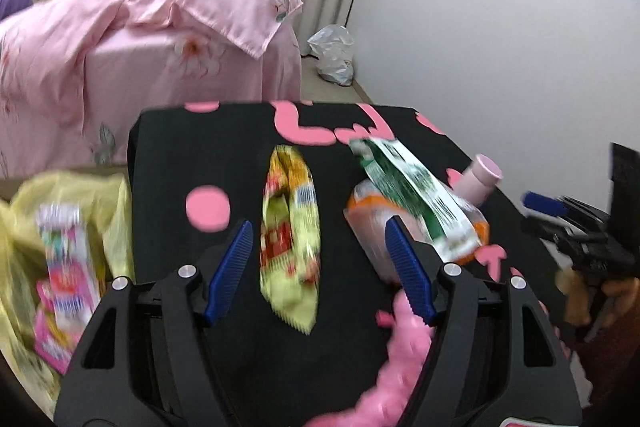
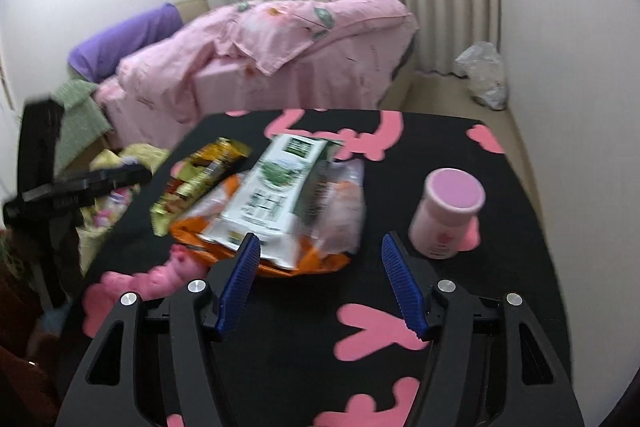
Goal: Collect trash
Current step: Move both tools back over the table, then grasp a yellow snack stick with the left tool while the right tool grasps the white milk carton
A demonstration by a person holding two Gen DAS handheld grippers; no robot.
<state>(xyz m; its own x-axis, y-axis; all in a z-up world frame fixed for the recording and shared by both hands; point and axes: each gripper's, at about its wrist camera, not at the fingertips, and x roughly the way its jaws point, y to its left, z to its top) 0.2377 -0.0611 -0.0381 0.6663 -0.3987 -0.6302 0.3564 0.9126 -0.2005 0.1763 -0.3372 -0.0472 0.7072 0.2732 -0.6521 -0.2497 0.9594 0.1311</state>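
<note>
A black table (image 1: 180, 155) with pink shapes carries the trash. A crumpled yellow snack wrapper (image 1: 290, 227) lies between the fingers of my left gripper (image 1: 318, 223), which is open and not touching it. A green-and-white package (image 2: 276, 187) rests on an orange and clear bag (image 2: 320, 261), just in front of my open right gripper (image 2: 320, 237), which has nothing between its pads. The same package (image 1: 412, 187) and yellow wrapper (image 2: 200, 179) show in the other views. A yellow trash bag (image 1: 60, 211) at the table's left edge holds pink packets (image 1: 64, 267).
A pink bottle (image 2: 448, 211) stands on the table's right side. A pink plush toy (image 2: 160, 275) lies near the front left. Beyond the table are a bed with pink bedding (image 2: 280, 59), a purple pillow (image 2: 124, 39) and a white plastic bag (image 2: 484, 75) on the floor.
</note>
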